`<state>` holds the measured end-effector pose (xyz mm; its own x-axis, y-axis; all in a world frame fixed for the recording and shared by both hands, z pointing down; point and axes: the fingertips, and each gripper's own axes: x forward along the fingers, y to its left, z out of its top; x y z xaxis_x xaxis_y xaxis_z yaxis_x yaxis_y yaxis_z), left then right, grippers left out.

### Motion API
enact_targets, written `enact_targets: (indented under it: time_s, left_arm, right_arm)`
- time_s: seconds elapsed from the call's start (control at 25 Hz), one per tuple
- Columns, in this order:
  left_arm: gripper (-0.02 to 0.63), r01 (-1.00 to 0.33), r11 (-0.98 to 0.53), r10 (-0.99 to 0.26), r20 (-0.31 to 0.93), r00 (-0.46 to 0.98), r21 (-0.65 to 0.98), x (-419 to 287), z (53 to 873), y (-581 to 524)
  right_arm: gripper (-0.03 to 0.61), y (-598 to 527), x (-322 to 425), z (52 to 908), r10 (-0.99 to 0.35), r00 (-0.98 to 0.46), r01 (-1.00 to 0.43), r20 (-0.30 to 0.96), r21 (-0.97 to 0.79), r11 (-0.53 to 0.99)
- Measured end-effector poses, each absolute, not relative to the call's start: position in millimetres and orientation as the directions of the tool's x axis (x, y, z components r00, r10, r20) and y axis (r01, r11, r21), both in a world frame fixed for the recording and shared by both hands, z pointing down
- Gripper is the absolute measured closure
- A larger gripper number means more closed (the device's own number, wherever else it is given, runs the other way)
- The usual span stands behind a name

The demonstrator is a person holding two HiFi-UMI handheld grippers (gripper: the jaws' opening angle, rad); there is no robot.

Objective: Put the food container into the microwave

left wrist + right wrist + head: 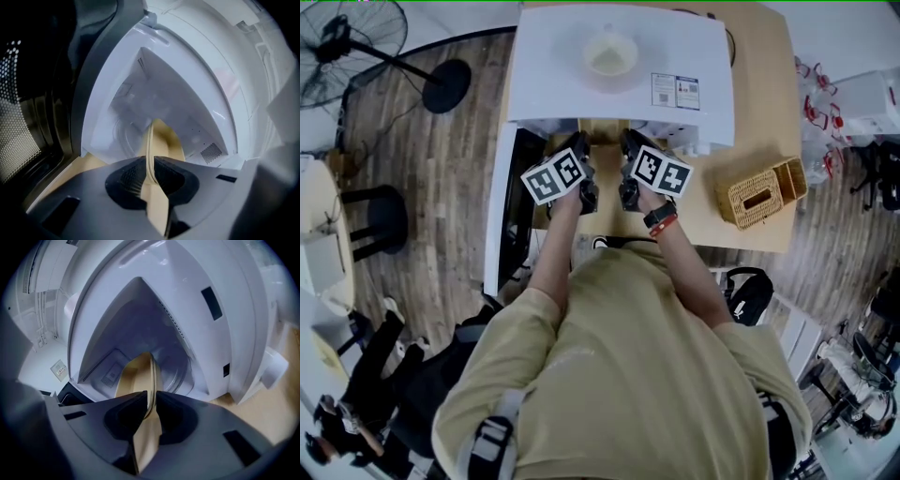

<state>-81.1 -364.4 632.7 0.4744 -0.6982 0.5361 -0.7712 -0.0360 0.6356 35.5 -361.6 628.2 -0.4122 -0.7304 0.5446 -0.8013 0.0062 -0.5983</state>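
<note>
The food container (604, 132) is a tan shallow tub held at the open mouth of the white microwave (623, 80). My left gripper (579, 146) is shut on its left rim and my right gripper (629, 143) on its right rim. In the left gripper view the left gripper (150, 171) pinches the thin rim, and the container (164, 140) reaches toward the white cavity (136, 108). In the right gripper view the right gripper (151, 404) clamps the opposite rim, with the container (133, 376) pointing into the cavity (136, 329). What the container holds is hidden.
The microwave door (514, 202) hangs open to the left, dark with a perforated window (18, 126). A pale bowl (609, 54) rests on the microwave's top. A wicker basket (759, 192) stands on the wooden table (764, 94) at right. A fan (356, 47) and stool (375, 220) are on the floor at left.
</note>
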Motion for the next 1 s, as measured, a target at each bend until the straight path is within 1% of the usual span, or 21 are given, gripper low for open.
enact_targets:
  time_s: [0.6,0.88,1.0]
  left_arm:
    - [0.551,-0.774,-0.037,-0.717,0.522,0.462,0.632,-81.1,641.2,-402.6]
    - [0.546,-0.802,-0.086,-0.740,0.501,0.449,0.592,-77.5,635.7,-407.5]
    - [0.535,-0.795,-0.110,-0.743,0.482,0.465,0.597,-77.3,632.1,-407.4]
  right_arm:
    - [0.512,-399.8,31.9,632.1,-0.760,-0.403,-0.818,0.511,-0.574,0.048]
    - [0.492,-402.0,31.8,633.8,-0.760,-0.409,-0.839,0.504,-0.536,0.096]
    - [0.480,-401.9,31.7,631.9,-0.766,-0.419,-0.822,0.488,-0.562,0.092]
